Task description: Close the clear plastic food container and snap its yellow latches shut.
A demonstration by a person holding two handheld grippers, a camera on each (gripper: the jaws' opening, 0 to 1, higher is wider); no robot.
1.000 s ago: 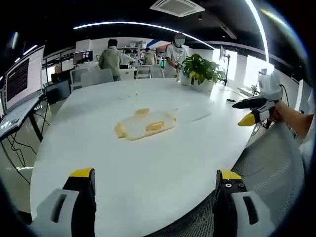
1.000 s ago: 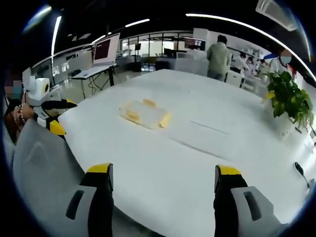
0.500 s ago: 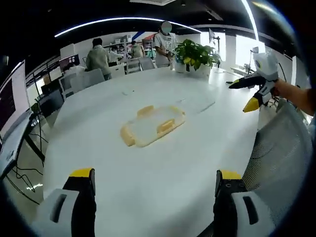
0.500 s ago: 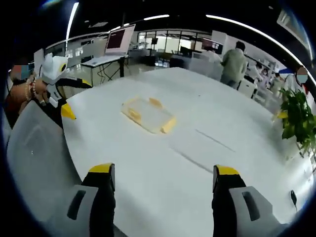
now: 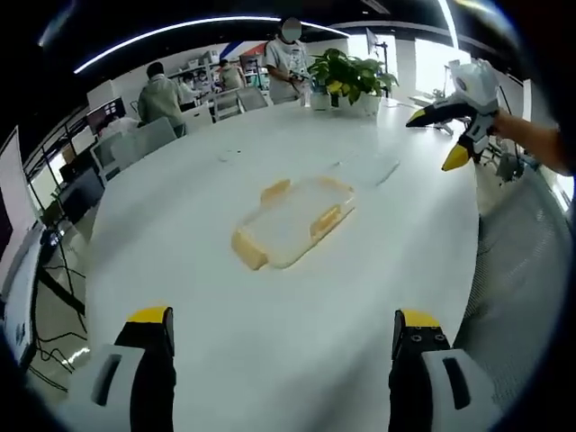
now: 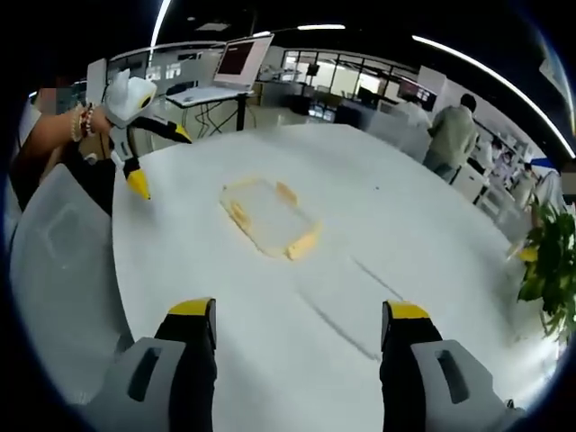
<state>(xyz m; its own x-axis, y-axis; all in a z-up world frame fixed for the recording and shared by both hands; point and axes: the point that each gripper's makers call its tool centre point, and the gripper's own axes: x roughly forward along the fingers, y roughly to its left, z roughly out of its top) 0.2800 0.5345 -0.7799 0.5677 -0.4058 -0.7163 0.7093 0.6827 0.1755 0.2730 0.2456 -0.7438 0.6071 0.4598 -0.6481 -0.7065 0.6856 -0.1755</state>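
A clear plastic food container [image 5: 293,221] with yellow latches lies flat on the white table [image 5: 198,270], lid on it. In the right gripper view the container [image 6: 267,217] sits ahead and a little left. My left gripper [image 5: 281,337] is open, well short of the container, over the table's near part. My right gripper [image 6: 292,324] is open too, with nothing between its jaws. The right gripper [image 5: 450,117] appears at the upper right of the left gripper view, held by a hand; the left gripper [image 6: 144,148] appears at the upper left of the right gripper view.
A grey mesh chair back [image 5: 522,288] stands at the table's edge, also seen as chair back [image 6: 63,261]. A potted plant [image 5: 346,76] stands at the far end. Several people [image 5: 162,94] stand beyond the table. A monitor [image 6: 241,58] stands on a desk.
Both cameras have moved forward and higher over the table, so the container looks nearer and more from above. The container itself has not moved. Both grippers stay open.
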